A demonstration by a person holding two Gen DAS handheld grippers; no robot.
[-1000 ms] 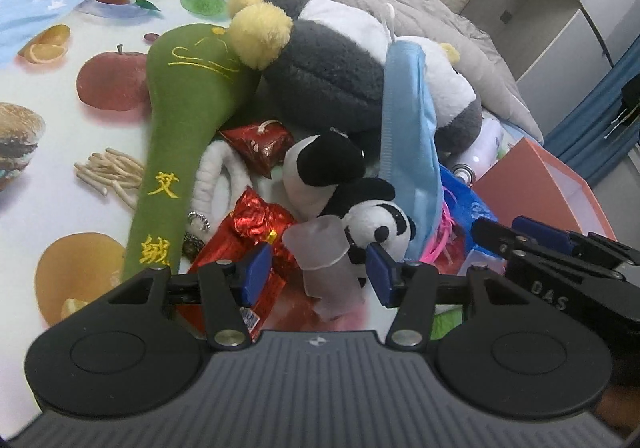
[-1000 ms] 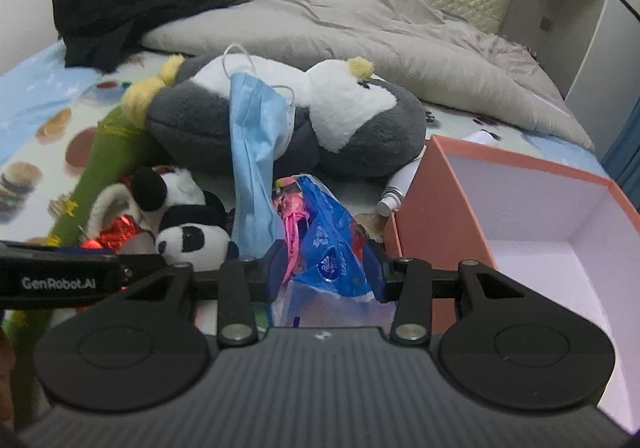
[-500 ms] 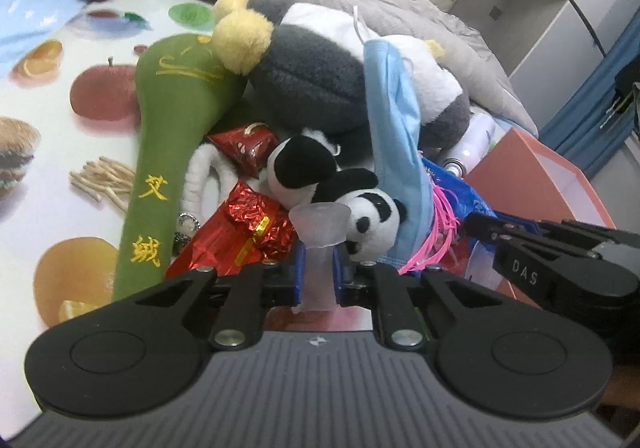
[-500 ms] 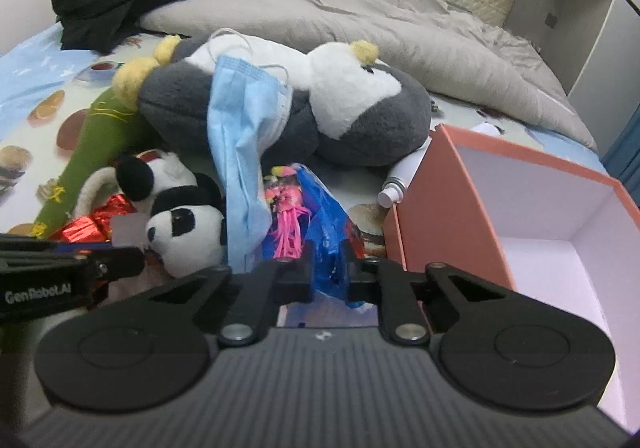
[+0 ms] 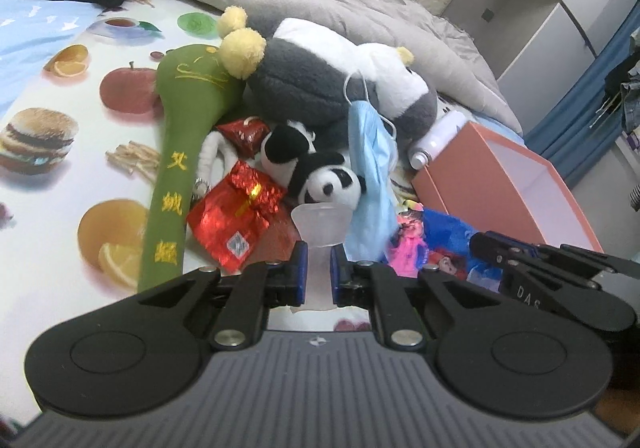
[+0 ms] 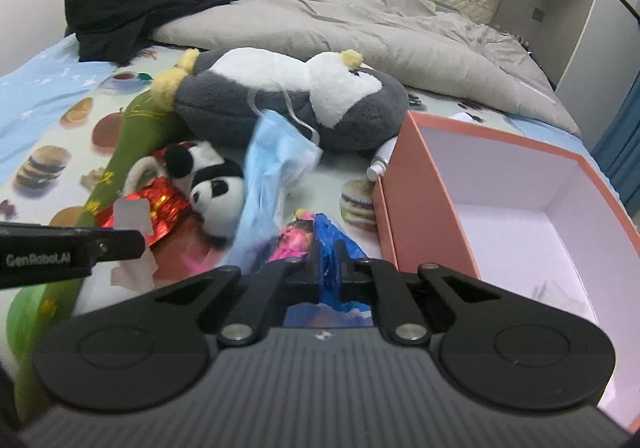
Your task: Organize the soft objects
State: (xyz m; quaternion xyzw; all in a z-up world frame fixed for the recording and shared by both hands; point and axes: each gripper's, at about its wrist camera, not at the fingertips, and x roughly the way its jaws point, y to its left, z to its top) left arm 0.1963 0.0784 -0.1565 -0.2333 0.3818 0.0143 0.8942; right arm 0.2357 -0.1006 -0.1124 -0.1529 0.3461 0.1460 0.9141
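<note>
- the left gripper [image 5: 318, 274] is now seen clamped on a frosted translucent piece [image 5: 320, 226], where a second ago its jaws stood wide apart around it; the piece is pinched by its narrow lower part and its flared top shows just in front of the panda plush [image 5: 328, 182].
- the right gripper [image 6: 329, 262] is likewise seen closed tight on the blue printed plastic bag [image 6: 326, 244], which a second ago lay between open jaws.
- both held things appear lifted a little off the bed [image 5: 52, 184], and the face mask [image 6: 276, 164] looks blurred and dragged along with the bag.
- it is judged that two grasps are secured and that carrying to the open pink box [image 6: 404, 184], just beside the right gripper, is the likely next step.
- the rest of the pile is left on the bed: the penguin plush [image 5: 320, 84], the green embroidered cushion [image 5: 180, 152] and the red foil packet [image 5: 236, 220].
- writing that can be read: "genrobot.ai" on the side of the left gripper in the right wrist view, "das" on the right gripper in the left wrist view; yellow chinese characters are stitched down the cushion, the top one read as 艾, the others not surely.
</note>
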